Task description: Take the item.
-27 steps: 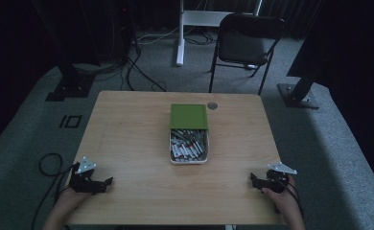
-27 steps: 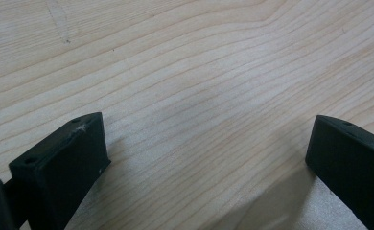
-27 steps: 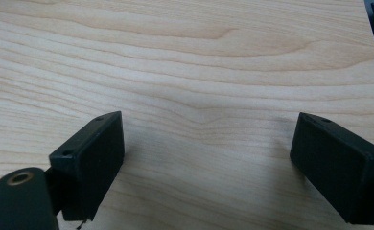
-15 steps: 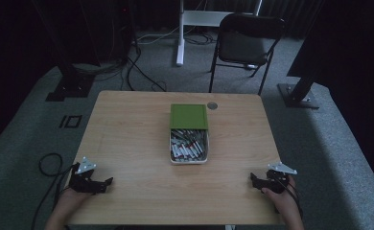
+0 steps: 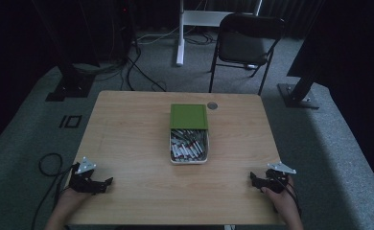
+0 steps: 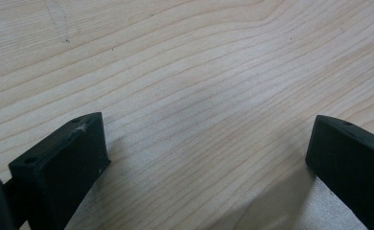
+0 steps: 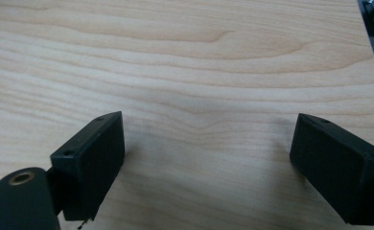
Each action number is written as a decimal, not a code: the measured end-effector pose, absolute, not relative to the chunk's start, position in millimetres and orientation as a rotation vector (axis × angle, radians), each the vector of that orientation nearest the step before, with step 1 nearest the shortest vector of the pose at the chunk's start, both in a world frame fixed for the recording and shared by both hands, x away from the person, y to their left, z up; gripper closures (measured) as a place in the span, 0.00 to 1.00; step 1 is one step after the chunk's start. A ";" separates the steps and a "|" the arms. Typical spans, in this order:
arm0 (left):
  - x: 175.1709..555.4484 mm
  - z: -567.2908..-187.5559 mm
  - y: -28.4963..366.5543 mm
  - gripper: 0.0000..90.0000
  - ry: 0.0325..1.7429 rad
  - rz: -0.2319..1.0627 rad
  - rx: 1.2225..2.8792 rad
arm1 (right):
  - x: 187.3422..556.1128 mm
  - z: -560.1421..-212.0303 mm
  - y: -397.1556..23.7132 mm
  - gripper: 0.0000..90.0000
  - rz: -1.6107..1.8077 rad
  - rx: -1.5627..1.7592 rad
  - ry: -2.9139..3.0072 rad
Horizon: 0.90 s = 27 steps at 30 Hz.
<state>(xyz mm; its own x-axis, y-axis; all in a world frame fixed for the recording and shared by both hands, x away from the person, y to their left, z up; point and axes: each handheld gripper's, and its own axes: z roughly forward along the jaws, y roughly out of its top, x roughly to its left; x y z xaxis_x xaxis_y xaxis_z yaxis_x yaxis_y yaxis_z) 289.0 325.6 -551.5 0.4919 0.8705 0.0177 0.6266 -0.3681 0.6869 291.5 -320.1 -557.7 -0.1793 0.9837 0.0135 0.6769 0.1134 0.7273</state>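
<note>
Left tongs [image 5: 107, 183] and right tongs [image 5: 253, 179]: both released, empty, resting at the near bench [image 5: 127, 134] corners. Open marker box [image 5: 189, 146] sits at bench centre, well apart from both.

Bare table [image 5: 127, 143] around central tray [image 5: 189, 161] (lidded)

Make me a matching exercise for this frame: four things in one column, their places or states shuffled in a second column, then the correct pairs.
Things:
1. green lid
2. white box
3. left gripper
4. right gripper

Places or states:
A. jaws open, near corner of the table on the high view's right
B. holds many small tubes, middle of the table
C. covers the far part of the box
D. jaws open, near corner on the high view's left

Pairs: 1-C, 2-B, 3-D, 4-A
</note>
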 end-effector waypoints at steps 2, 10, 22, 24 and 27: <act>289.0 -551.5 325.6 0.02 1.226 0.510 2.118 | 293.4 -557.5 -320.0 0.15 0.840 1.604 1.913; 289.0 -551.5 325.6 0.02 1.226 0.510 2.119 | 300.3 -551.5 -315.0 0.17 0.810 1.615 1.915; 289.0 -551.5 325.6 0.02 1.226 0.509 2.119 | 308.0 -519.3 -301.8 0.19 0.900 1.539 1.894; 289.0 -551.4 325.6 0.02 1.227 0.509 2.120 | 309.2 -514.5 -299.5 0.20 0.894 1.536 1.897; 289.0 -551.4 325.6 0.02 1.227 0.509 2.119 | 311.4 -507.7 -295.7 0.20 0.921 1.526 1.894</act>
<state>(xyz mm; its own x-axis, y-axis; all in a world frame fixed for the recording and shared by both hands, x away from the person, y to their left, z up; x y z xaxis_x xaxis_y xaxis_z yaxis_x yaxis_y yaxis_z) 289.0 325.6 -551.4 0.4917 0.8706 0.0174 0.6276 -0.3681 0.6860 311.4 -295.7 -507.7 -0.2180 0.9759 0.0106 0.6112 0.1281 0.7810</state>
